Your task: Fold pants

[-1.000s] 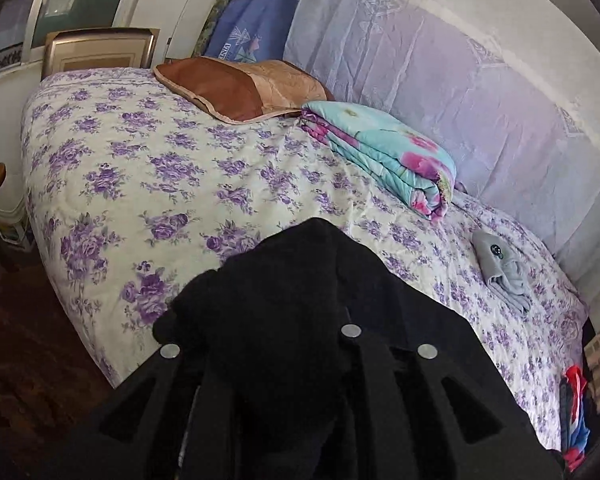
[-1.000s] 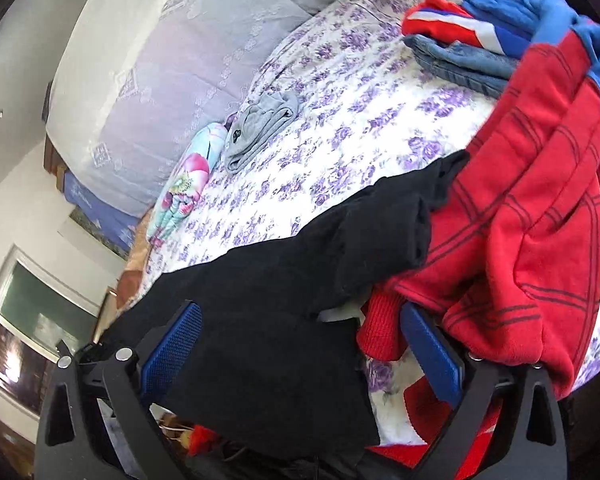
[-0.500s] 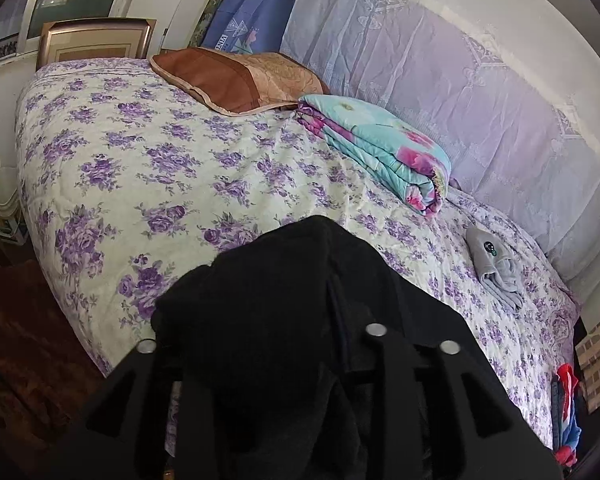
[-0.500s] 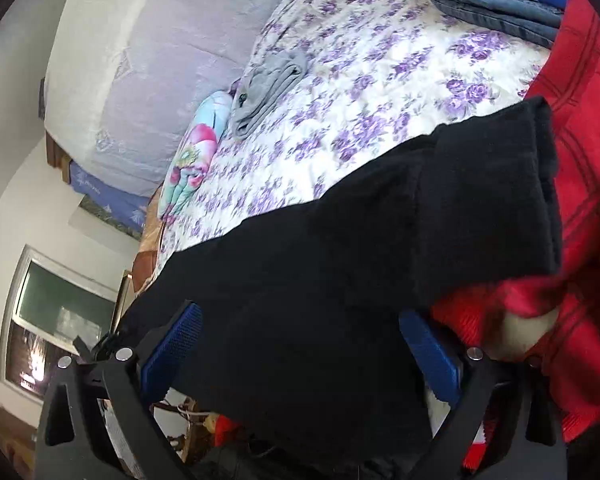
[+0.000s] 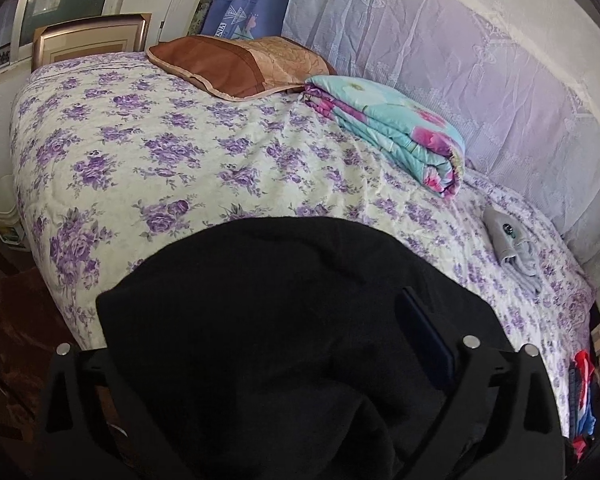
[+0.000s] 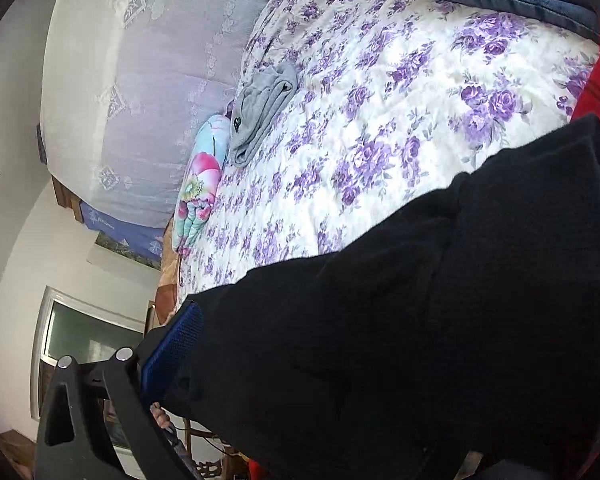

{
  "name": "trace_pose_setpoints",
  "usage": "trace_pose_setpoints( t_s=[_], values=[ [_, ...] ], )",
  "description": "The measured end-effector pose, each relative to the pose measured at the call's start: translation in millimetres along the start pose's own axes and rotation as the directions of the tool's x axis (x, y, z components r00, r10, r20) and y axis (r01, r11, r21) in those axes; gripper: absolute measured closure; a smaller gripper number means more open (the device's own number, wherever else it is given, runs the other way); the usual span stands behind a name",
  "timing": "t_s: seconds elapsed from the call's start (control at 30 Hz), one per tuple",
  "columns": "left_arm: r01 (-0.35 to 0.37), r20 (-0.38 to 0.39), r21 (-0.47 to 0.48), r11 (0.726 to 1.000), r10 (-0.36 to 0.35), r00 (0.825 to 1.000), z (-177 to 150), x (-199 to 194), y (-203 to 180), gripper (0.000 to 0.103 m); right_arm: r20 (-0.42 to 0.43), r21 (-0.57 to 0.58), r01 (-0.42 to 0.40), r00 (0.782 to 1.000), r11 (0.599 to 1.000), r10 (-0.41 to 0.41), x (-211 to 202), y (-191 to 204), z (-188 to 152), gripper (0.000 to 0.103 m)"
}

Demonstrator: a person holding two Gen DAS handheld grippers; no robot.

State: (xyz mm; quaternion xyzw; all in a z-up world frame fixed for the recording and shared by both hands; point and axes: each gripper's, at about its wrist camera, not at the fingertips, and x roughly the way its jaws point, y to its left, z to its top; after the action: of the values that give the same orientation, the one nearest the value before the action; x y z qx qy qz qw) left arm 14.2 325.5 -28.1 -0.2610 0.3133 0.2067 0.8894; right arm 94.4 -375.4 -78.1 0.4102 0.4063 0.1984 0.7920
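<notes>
Folded floral quilt (image 5: 396,136), brown pillow (image 5: 236,66)

Left gripper (image 5: 260,344): matte black plastic frame w/ triangular cut-outs in the finger arms; round silver screw heads are seen at the joints; one dark blue pad (image 5: 428,340) is visible, the other is covered. Right gripper (image 6: 340,360): same black frame, two silver screws, triangular cut-out; left pad (image 6: 172,348) is faced w/ textured bright blue rubber. Right finger is hidden.
</notes>
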Motion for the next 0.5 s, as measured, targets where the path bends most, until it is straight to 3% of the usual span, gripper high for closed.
trace_pose_setpoints(
  t_s=[0.1,0.13,0.2,0.3,0.43,0.5],
  values=[
    [-0.032,-0.058,0.124,0.992,0.039,0.998,-2.4,-6.9,-9.3,0.008,0.032,-0.064,0.012,0.999,0.998,-0.010,1.5,9.8,-0.2,0.004],
    [-0.053,-0.047,0.167,0.985,0.062,0.997,-1.7,-18.5,-9.3,0.008,0.048,-0.088,0.006,0.999,0.996,-0.002,-0.4,12.5,0.1,0.006],
    [-0.088,0.000,0.159,0.983,0.089,0.996,4.2,-46.0,2.1,0.009,0.061,-0.103,-0.006,0.998,0.995,0.012,-3.3,11.7,3.8,0.018],
    [0.063,-0.034,0.037,0.997,-0.062,0.998,23.6,-69.6,23.2,0.009,0.057,-0.070,-0.011,0.998,0.998,0.015,-1.4,0.7,11.8,0.032],
    [0.104,-0.084,-0.001,0.995,-0.104,0.991,46.2,-59.6,12.6,0.008,0.047,-0.060,0.008,0.999,0.998,-0.005,0.7,-9.3,14.8,0.055],
    [0.122,-0.137,0.015,0.992,-0.119,0.983,43.0,-56.5,4.6,0.008,0.055,-0.061,0.001,0.998,0.998,0.002,-3.6,-14.7,12.7,0.074]
  ],
)
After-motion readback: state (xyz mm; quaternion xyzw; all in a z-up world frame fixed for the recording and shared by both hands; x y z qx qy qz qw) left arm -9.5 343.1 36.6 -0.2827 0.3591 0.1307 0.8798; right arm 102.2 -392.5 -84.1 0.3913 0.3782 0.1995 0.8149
